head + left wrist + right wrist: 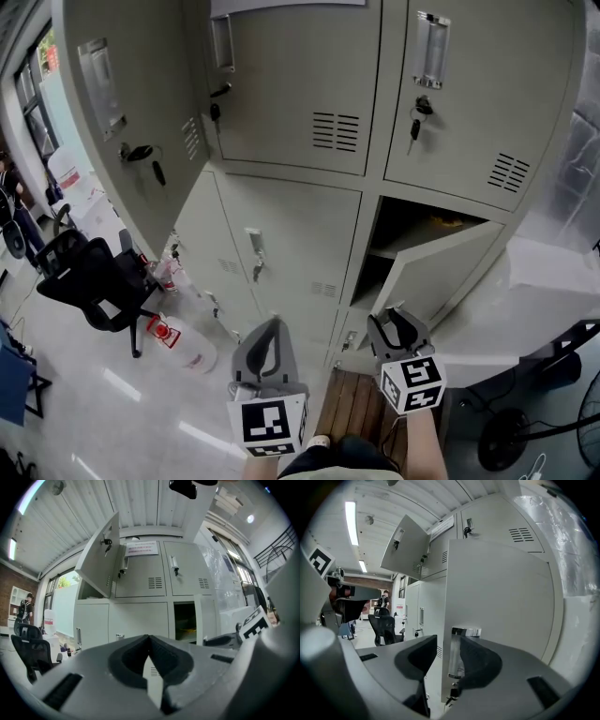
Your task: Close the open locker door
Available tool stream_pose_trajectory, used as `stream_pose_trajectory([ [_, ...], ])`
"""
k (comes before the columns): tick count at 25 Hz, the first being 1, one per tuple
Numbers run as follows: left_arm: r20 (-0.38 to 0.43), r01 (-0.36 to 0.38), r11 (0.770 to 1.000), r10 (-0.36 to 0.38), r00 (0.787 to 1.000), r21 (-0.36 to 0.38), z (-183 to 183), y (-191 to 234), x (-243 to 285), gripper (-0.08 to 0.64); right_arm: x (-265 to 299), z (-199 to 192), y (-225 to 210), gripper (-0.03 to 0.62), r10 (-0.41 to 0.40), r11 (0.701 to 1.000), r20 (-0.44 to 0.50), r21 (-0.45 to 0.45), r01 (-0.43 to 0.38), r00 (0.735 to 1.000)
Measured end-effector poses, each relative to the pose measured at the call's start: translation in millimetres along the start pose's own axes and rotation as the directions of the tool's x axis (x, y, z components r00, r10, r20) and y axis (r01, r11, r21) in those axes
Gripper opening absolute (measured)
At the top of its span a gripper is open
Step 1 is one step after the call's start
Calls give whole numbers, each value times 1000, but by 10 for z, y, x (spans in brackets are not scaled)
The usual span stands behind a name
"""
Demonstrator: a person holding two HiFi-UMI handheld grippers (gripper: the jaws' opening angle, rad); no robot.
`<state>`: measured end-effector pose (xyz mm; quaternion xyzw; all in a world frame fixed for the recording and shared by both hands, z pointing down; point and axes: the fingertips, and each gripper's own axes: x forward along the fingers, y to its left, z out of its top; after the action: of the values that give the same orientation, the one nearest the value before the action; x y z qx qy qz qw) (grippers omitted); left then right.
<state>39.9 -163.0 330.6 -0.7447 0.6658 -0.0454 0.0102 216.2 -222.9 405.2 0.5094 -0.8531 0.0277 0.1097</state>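
Observation:
A grey locker bank fills the head view. Its lower right door (441, 267) hangs ajar, showing a dark compartment (412, 225). My right gripper (394, 317) is just below that door's free edge, jaws apart. In the right gripper view the door (497, 611) looms close. Its edge and chrome handle (459, 653) line up with the gap of my right gripper (443, 644); I see no pad pressing on them. My left gripper (272, 323) hangs in front of the closed lower lockers, tips together, holding nothing. In its own view the left gripper (149, 639) faces that compartment (185, 620).
An upper left door (122, 112) also swings wide open, keys hanging in its lock. A black office chair (89, 281) and a red-and-white extinguisher (178, 342) stand on the floor at left. A wooden pallet (356, 403) lies underfoot, a fan (506, 441) at right. A person (23, 606) stands far off.

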Motion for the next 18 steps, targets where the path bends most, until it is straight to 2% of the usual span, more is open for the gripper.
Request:
stream_pose_trajectory([
  [8,-10,-2,1000,2,1000,-6,-27,-9,203,2,247,27,-67,146,26,997,-25,-78,-28,999],
  [10,-10,-16,1000,16,1000,-7,-16,-7,266,2,304,42,-102,118,33,997,-16,-75,-34,999],
  [18,-13,-71,997,70,997,-17,26,1,530,2,556,90,-203,95,84,994,-6,-66,-85,996],
])
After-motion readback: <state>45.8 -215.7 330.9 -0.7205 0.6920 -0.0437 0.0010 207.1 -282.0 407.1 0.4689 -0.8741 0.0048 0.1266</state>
